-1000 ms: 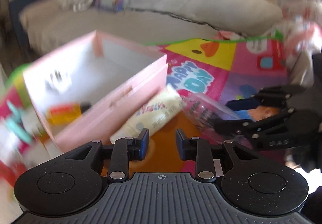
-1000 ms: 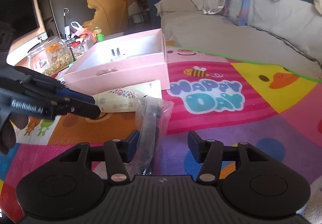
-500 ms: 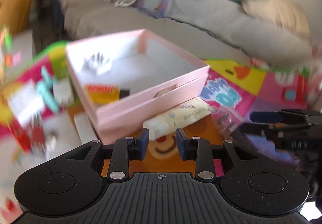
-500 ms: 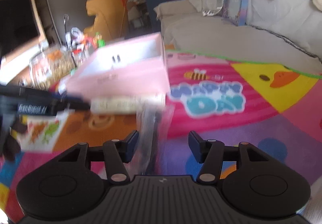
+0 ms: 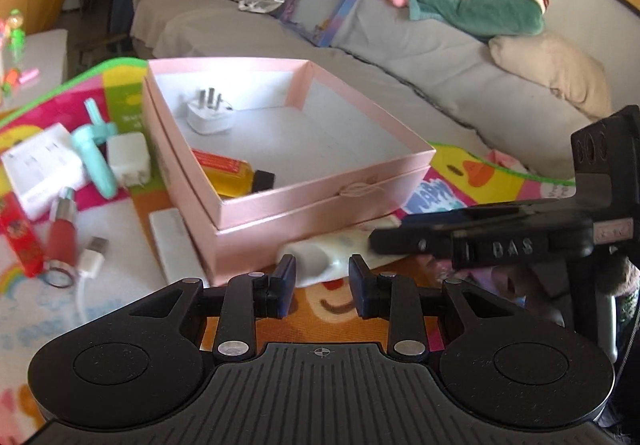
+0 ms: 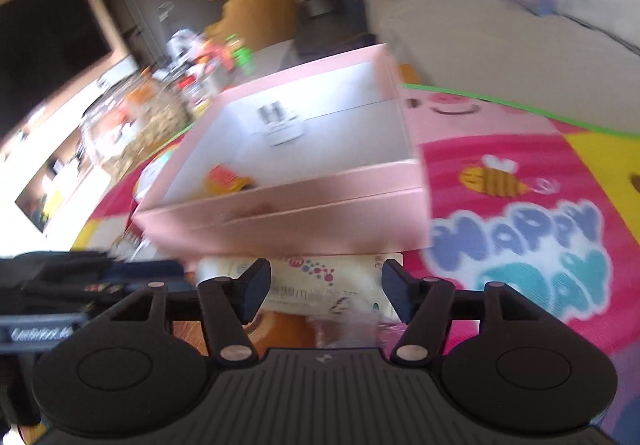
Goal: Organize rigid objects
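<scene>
Just opening, both grippers' fingers (image 5: 286, 277) grip nothing.

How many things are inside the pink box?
2. A white plug sits near the back corner of the pink box, and an orange bottle lies by its front wall, which might hide more.
</scene>
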Tool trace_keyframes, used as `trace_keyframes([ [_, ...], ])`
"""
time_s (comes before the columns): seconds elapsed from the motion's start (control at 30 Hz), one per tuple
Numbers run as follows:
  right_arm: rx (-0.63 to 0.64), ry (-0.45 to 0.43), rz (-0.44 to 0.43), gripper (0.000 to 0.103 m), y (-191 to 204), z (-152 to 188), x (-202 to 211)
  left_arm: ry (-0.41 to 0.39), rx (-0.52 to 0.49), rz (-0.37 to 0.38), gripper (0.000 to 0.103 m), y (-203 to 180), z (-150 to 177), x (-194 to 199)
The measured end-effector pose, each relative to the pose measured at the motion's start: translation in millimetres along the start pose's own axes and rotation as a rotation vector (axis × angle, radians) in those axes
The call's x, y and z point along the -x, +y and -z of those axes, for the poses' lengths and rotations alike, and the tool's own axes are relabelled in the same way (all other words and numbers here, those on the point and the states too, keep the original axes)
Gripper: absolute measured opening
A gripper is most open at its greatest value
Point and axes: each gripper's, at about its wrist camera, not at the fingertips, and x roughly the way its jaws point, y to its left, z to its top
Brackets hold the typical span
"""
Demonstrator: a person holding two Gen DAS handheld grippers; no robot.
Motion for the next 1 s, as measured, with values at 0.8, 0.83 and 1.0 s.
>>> trace_keyframes([
  [0.8,0.136,-0.048,0.111,0.063,22.2,61.6,78.8,0.113,-0.431,-0.1,0.038,-76.2,0.6,-16.9],
  [0.83,0.133,-0.042,0.116,0.063,21.8,65.4,77.7,0.136,-0.442,-0.101,0.041,-77.6,-1.0,-25.6],
  [1.0,0.118,-0.036,0.172,0.056,16.6,76.5,66.5,0.184,-0.445,-0.086,0.048,-80.8,-1.7,-51.2],
])
